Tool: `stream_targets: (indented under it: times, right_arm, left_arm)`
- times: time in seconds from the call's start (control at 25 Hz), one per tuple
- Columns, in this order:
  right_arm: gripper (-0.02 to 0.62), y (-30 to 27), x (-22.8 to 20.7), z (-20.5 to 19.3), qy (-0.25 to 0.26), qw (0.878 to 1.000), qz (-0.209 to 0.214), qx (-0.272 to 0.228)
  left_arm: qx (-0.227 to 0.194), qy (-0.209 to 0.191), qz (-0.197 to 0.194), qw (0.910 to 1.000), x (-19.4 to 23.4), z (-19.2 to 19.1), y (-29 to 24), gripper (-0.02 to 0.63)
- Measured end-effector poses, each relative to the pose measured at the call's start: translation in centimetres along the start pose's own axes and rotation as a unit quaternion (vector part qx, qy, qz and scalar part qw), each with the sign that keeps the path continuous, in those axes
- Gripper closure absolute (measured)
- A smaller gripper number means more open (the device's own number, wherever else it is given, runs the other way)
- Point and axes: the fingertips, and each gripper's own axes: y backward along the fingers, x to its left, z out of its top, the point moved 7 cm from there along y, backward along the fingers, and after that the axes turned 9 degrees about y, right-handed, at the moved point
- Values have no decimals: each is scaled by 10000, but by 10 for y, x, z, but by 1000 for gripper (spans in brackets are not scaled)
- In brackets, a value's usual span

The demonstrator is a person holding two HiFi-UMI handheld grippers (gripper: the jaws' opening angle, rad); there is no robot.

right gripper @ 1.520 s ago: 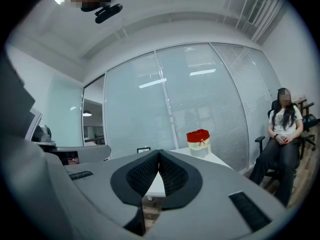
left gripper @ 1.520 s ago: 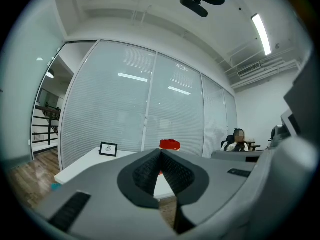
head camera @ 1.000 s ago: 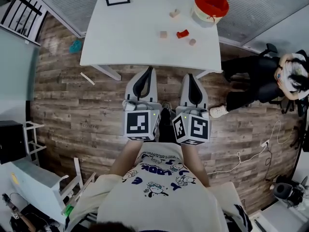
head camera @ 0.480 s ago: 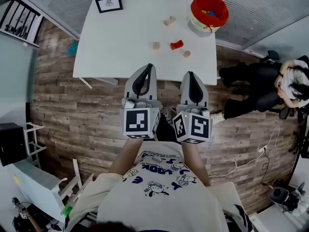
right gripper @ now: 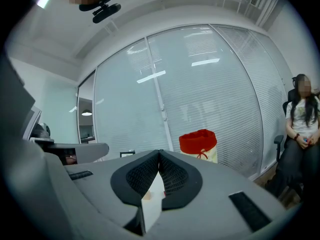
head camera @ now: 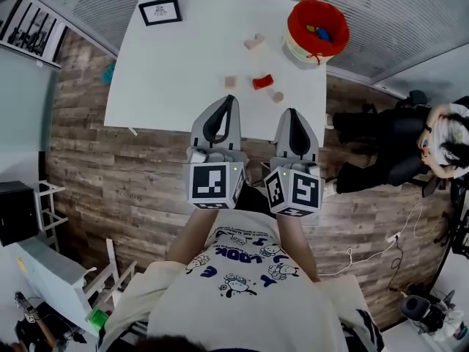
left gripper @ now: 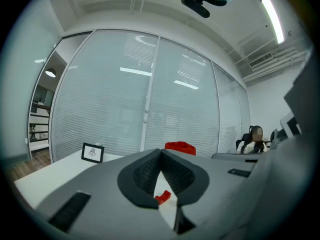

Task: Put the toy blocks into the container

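Left tongs (head camera: 230, 100) and right tongs (head camera: 292, 113) both pressed together, empty, at the surface's (head camera: 168, 72) near edge; toy blocks (head camera: 263, 81) lie scattered beyond them, container (head camera: 316, 28) at its far right corner

My left hand-held gripper (head camera: 230, 103) and right hand-held gripper (head camera: 293, 114) point side by side over the near edge of the surface (head camera: 168, 72). Ahead, three toy blocks (head camera: 263, 81) lie in a row, a fourth block (head camera: 254, 42) behind them. The container (head camera: 317, 22) stands far right with blocks in it, a picture frame (head camera: 160, 10) far left
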Motion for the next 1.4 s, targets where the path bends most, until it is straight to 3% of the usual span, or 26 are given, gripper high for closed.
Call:
stream_targets:
  times: [0.6, 1.4]
  right_arm:
    - [586, -25, -18, -14, -123, 9996, -9, 243]
    - [580, -84, -35, -43, -176, 9960, -405, 773]
  left_arm:
    - [223, 1, 76, 9997, 0, -11, -29, 580]
    - [746, 50, -209, 9970, 20, -26, -97, 580]
